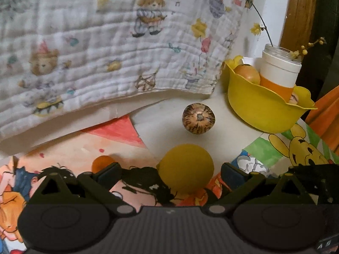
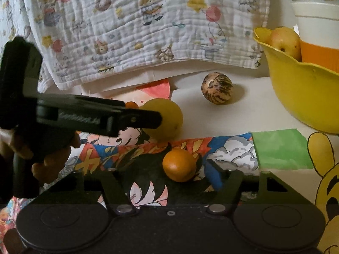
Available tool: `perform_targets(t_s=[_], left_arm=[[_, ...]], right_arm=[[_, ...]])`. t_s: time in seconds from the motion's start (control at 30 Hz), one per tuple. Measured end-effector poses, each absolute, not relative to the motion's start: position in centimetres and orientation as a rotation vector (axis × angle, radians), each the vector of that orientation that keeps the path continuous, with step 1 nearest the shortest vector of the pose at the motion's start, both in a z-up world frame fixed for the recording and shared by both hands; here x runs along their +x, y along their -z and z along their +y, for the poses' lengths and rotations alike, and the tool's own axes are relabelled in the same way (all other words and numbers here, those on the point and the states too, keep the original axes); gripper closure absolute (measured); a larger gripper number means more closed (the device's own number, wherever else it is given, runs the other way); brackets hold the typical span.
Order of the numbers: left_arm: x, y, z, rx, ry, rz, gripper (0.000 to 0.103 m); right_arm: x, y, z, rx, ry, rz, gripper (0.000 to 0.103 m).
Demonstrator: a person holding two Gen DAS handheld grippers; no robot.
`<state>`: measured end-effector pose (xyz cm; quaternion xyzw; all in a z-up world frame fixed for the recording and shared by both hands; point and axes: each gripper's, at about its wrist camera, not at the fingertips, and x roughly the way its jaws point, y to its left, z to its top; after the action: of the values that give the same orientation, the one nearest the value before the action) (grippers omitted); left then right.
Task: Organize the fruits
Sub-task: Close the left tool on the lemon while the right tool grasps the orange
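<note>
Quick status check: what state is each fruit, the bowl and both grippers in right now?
Left gripper: open, yellow fruit between its fingers.
Right gripper: open, straddling the orange fruit.
Striped fruit: loose on the table.
Yellow bowl: upright, one apple inside.

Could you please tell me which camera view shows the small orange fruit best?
The right wrist view: the small orange fruit lies whole and unobstructed between that gripper's fingers. In the left wrist view only its top peeks out behind a gripper finger.
</note>
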<state>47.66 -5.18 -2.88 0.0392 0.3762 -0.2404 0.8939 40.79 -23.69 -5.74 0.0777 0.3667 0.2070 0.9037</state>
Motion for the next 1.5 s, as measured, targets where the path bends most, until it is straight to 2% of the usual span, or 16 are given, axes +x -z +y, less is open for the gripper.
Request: perform_targets(t_s=[0.33, 0.6, 0.87, 1.27, 1.5], left_arm=[[48.0, 3.5, -5.6, 0.072, 0.511, 0.784, 0.003], [48.1, 3.3, -5.2, 0.039, 0.501, 0.788, 0.001], [47.9, 3.3, -4.5, 0.023, 0.476, 0.791, 0.001], [47.9, 3.3, -1.1, -0.245, 0.602, 0.819, 0.001], [48.4, 3.3, -1.3, -0.217, 0.559, 0.816, 0.001]], right_arm=[[40.9, 5.8, -24.0, 0.172, -0.432, 0.755, 0.038], [40.5, 5.5, -24.0, 0.168, -0.43, 0.733, 0.017], [40.0, 5.1, -24.1, 0.17, -0.44, 0.698, 0.003], [39.2, 4.1, -24.6, 0.209, -0.526, 0.645, 0.001], [39.3, 4.3, -24.0, 0.157, -0.488, 0.656, 0.001]])
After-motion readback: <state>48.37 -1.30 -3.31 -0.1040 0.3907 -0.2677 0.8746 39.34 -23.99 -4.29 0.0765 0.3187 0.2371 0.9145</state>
